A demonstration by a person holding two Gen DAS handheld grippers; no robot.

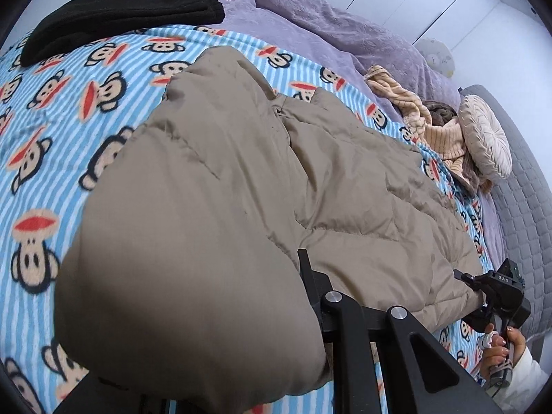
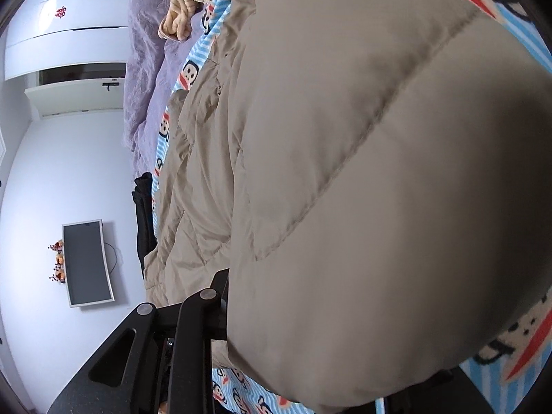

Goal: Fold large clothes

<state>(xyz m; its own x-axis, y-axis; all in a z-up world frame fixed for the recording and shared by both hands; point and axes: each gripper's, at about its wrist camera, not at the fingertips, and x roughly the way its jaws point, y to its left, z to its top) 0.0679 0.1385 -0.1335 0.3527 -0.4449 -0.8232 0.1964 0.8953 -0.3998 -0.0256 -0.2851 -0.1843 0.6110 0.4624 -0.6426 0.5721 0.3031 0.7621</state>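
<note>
Left wrist view: a puffy beige quilted coat [image 1: 241,189] lies lengthwise on a monkey-print striped blanket [image 1: 51,138], its near edge clamped by the left gripper [image 1: 312,296] and right gripper [image 1: 477,293], apparently for folding. Right wrist view: the coat hides the right gripper's grip

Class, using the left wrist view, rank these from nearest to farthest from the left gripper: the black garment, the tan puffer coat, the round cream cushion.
1. Tan puffer coat: bunched right against the left gripper, covering one finger.
2. Round cream cushion: far right, by the grey headboard.
3. Black garment: top left, at the far side of the bed.
</note>
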